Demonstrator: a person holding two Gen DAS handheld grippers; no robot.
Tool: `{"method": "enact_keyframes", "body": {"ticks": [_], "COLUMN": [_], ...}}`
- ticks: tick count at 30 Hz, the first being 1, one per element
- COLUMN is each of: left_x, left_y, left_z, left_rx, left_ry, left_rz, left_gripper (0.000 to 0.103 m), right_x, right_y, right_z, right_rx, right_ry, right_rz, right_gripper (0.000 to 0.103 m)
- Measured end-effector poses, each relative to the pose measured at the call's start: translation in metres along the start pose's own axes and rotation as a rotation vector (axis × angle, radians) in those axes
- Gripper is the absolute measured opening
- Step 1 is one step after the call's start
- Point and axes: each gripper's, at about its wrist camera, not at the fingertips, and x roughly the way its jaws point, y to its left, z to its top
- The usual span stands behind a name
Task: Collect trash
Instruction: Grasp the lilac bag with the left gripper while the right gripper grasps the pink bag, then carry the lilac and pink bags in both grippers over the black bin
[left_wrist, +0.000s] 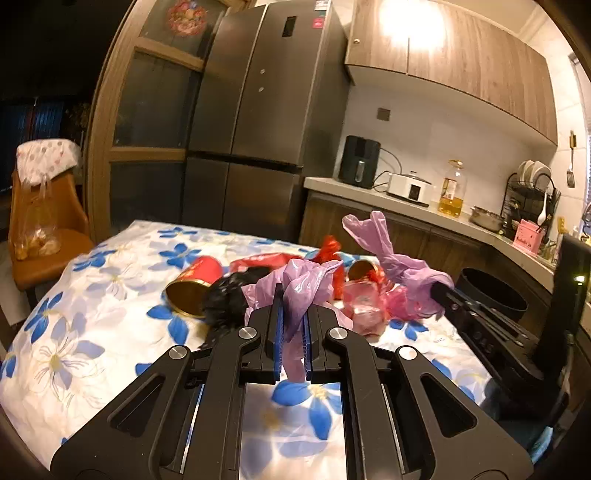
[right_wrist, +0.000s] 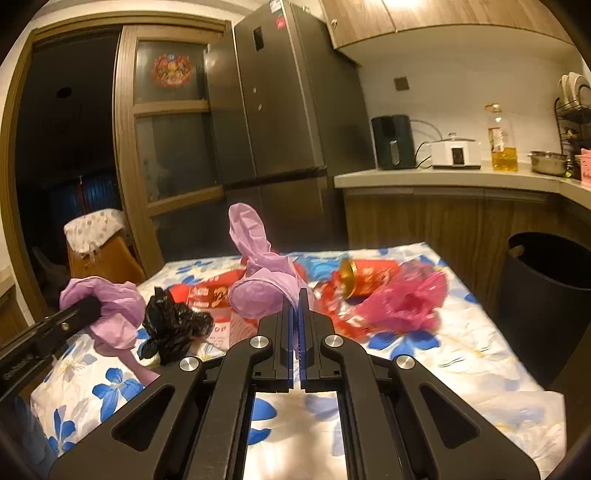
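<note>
A thin purple plastic bag (left_wrist: 306, 280) is lifted above the flowered tablecloth (left_wrist: 92, 295) and held at two places. My left gripper (left_wrist: 295, 306) is shut on one bunch of it. My right gripper (left_wrist: 441, 290), seen at the right of the left wrist view, is shut on another bunch. In the right wrist view the right gripper (right_wrist: 296, 297) pinches the purple bag (right_wrist: 255, 295), and the left gripper (right_wrist: 90, 306) holds its other end at the left. On the table lie a crumpled black bag (left_wrist: 232, 295), a red can (left_wrist: 192, 284), a second red can (right_wrist: 365, 280) and pink wrappers (right_wrist: 406, 302).
A black bin (right_wrist: 546, 288) stands on the floor right of the table. Behind are a dark fridge (left_wrist: 266, 110) and a counter (left_wrist: 406, 203) with appliances and an oil bottle. An orange chair (left_wrist: 44, 236) with a bag of food stands at the left.
</note>
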Motion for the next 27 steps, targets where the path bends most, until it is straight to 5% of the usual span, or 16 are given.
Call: {"method": "enact_keyframes", "body": {"ticks": [27], "left_x": [0.056], "left_y": [-0.157], "left_z": [0.020], "left_rx": [0.142], "left_ry": [-0.008], "left_rz": [-0.243], "left_gripper": [0.008], "right_x": [-0.077], "right_y": [-0.122], "right_z": [0.029], "right_rx": [0.097], "right_ry": [-0.151], "right_rz": [-0.292], "right_gripper": [0.003]}}
